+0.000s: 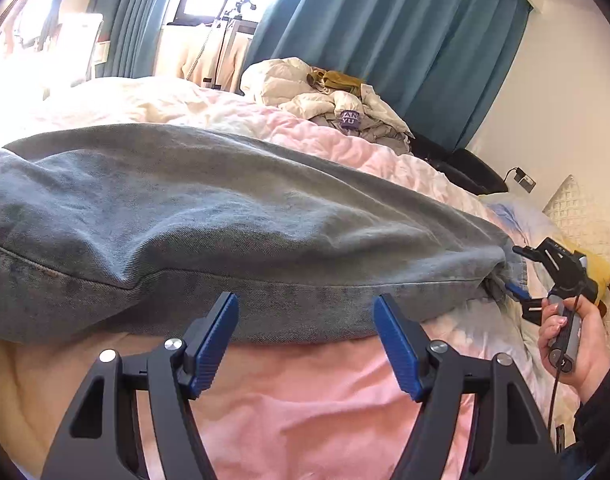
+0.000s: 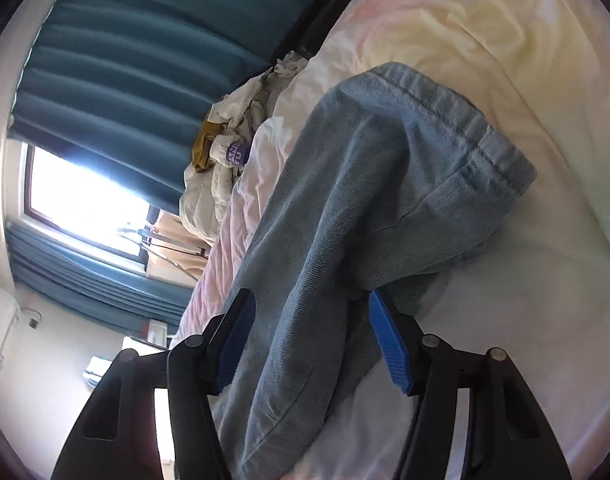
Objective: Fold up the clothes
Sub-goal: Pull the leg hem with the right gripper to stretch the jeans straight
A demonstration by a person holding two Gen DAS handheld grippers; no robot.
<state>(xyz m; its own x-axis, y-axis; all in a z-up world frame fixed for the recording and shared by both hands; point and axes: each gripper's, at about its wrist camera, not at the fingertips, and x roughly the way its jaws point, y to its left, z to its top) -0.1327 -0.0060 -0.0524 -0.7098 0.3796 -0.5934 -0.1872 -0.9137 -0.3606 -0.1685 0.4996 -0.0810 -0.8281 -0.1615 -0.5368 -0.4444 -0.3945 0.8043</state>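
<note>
Blue-grey denim jeans [image 1: 225, 232] lie folded lengthwise across a pink and cream quilt [image 1: 305, 400]. My left gripper [image 1: 307, 312] is open, its blue pads just at the near edge of the denim, holding nothing. The right gripper [image 1: 519, 276] shows at the far right of the left wrist view, at the jeans' right end. In the right wrist view, the right gripper [image 2: 311, 312] is open with a fold of the jeans [image 2: 365, 184] lying between its pads, not clamped. The hem with its stitched seam [image 2: 477, 136] lies beyond.
A heap of pale clothes with a mustard item [image 1: 337, 92] lies at the bed's far side, before teal curtains [image 1: 405, 32]. A black object [image 1: 465, 168] and a pillow [image 1: 517, 216] sit by the white wall. A yellow plush toy [image 1: 597, 272] lies at right.
</note>
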